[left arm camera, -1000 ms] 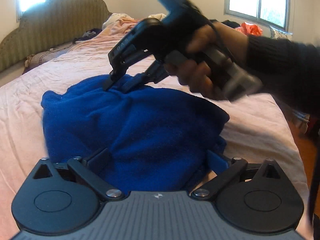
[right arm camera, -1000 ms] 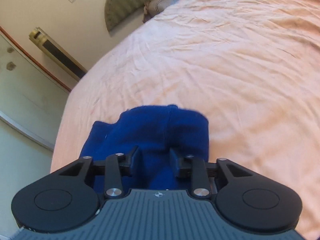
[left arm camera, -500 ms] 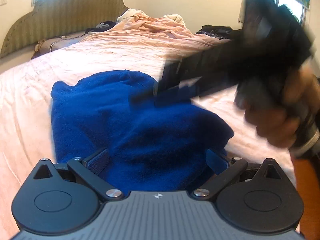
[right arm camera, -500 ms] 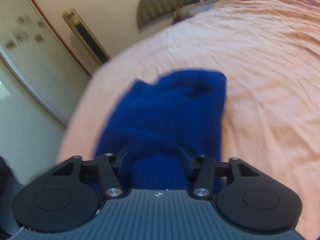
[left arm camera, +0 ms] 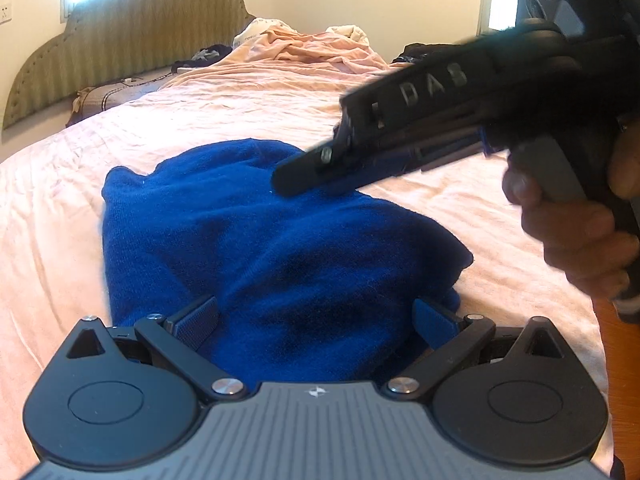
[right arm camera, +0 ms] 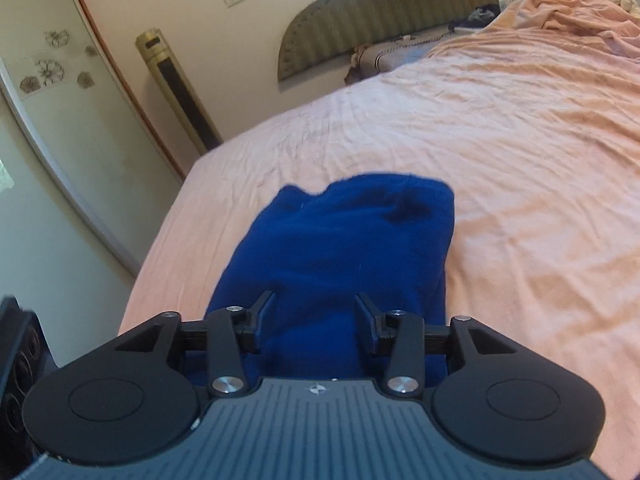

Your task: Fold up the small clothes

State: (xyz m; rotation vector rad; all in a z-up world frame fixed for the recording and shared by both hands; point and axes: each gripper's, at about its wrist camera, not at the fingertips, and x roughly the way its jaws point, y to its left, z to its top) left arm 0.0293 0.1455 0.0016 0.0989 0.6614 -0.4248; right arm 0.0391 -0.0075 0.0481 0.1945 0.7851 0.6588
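A dark blue knit garment (left arm camera: 260,248) lies bunched in a rough oblong on the pink bedsheet (left arm camera: 240,112). My left gripper (left arm camera: 316,316) is open wide at the garment's near edge, with cloth lying between its fingers. In the left wrist view a hand (left arm camera: 580,240) holds my right gripper (left arm camera: 296,178), which reaches in from the right with its tips over the garment's far part. In the right wrist view the right gripper (right arm camera: 314,316) stands open above the blue garment (right arm camera: 348,232), with nothing pinched.
A padded headboard (left arm camera: 120,40) stands at the far left. Crumpled pink bedding and loose clothes (left arm camera: 304,44) pile up at the far end. A tall tower fan (right arm camera: 176,92) and a wardrobe door (right arm camera: 60,100) stand beyond the bed's left edge. Wooden floor (left arm camera: 616,340) shows on the right.
My right gripper has let go of the garment's far edge and pulled back to the right, its jaws wider than a second ago. The left gripper stays open at the near edge.
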